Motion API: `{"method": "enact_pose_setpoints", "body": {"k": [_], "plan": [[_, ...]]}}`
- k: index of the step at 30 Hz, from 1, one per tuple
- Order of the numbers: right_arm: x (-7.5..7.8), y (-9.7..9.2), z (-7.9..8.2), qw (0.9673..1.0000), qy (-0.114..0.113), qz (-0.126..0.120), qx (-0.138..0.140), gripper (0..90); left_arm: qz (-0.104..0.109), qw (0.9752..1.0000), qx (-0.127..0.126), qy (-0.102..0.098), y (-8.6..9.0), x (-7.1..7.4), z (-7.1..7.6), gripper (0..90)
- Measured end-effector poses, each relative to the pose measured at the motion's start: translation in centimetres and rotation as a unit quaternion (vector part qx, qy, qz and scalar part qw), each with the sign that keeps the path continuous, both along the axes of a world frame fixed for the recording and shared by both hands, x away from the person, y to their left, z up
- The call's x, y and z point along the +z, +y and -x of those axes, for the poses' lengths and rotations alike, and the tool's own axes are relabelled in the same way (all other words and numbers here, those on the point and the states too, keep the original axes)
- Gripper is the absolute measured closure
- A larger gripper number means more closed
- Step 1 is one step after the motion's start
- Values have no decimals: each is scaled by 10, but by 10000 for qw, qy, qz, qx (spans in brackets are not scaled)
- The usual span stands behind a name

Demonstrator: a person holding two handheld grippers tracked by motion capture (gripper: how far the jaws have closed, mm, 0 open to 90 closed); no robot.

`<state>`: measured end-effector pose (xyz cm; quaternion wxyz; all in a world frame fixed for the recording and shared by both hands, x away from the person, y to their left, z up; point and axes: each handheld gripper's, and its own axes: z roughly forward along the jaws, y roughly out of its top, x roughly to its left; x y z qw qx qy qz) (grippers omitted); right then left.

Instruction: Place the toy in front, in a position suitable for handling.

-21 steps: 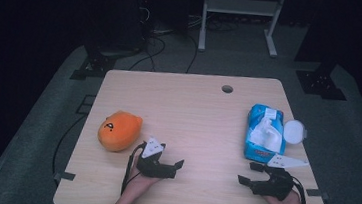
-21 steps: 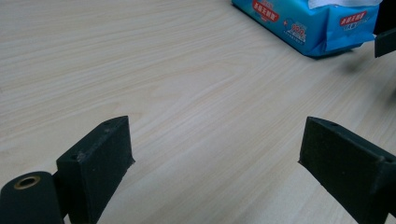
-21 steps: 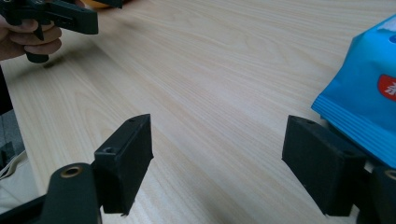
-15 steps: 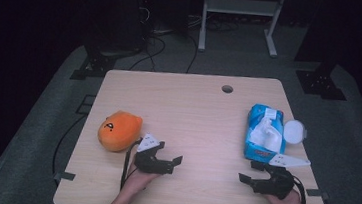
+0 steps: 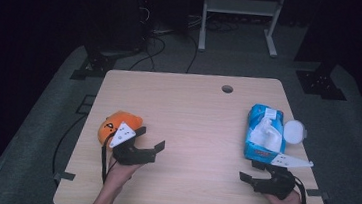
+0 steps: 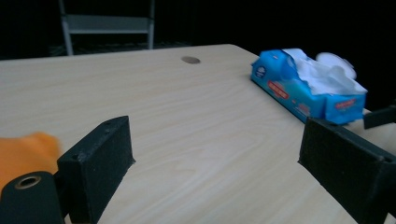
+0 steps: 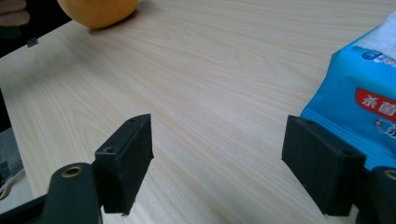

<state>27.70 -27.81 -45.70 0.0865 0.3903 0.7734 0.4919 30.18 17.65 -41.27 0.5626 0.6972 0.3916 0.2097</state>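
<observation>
— Two things lie on the counter [image 5: 188, 112]; which one are you after?

— I judge it's the orange plush toy [image 5: 114, 124], near the counter's left edge. My left claw [image 5: 151, 140] has swung over from the middle and now sits just beside the toy, its grey plate overlapping it in the high view. In the left claw's own view, the toy [image 6: 25, 151] shows as an orange blur by the near jaw.

— Has it gripped anything?

— No. Its jaws stand spread with bare wood between them, pointing toward the blue wipes pack [image 6: 306, 86], so it needs turning toward the toy before closing.

— And your other hand?

— My right claw [image 5: 252, 171] has stayed put at the front right, released too, just short of the pack [image 5: 265, 132], with a white lid [image 5: 294, 131] beside it.
</observation>
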Motion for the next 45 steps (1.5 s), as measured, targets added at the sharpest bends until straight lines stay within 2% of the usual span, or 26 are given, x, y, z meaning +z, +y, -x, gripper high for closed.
{"method": "enact_pose_setpoints", "body": {"k": [4, 7, 9, 13, 17, 19, 23, 26, 34, 37, 42, 45], "plan": [[-2, 0, -2, 10000, 49, 18, 19, 234, 21, 9995, 308, -102, 19, 4, -3, 90], [-2, 0, -1, 10000, 57, 34, 33, 234, 49, 9991, 403, -132, 25, 6, -3, 86], [-2, 1, -1, 10000, 54, 53, 59, 234, 23, 9979, 610, -217, 37, 7, -4, 83], [-2, 2, -1, 9999, 56, 73, 78, 234, 100, 9968, 761, -226, 48, 7, -5, 83], [-2, 4, 0, 9999, 52, 88, 112, 234, 122, 9925, 1143, -415, 66, 10, -3, 83], [-2, 4, 0, 9999, 40, 109, 100, 239, 225, 9914, 1227, -403, 73, 11, -2, 83], [0, 4, 1, 9999, 12, 122, 101, 239, 199, 9896, 1367, -412, 81, 10, -3, 72], [0, 4, 1, 9999, 11, 119, 116, 239, 226, 9874, 1526, -344, 92, 5, -5, 72], [-2, 9, 0, 9996, 68, 208, 194, 240, 106, 9843, 1744, -240, 106, -6, -10, 71], [-2, 11, 1, 9994, 52, 252, 230, 241, 46, 9841, 1762, -208, 109, -10, -12, 71], [-3, 15, 2, 9990, 66, 317, 303, 241, -54, 9846, 1745, -35, 110, -20, -19, 72], [-2, 15, 2, 9991, 74, 286, 313, 241, 77, 9854, 1692, 151, 109, -27, -23, 71]]}}
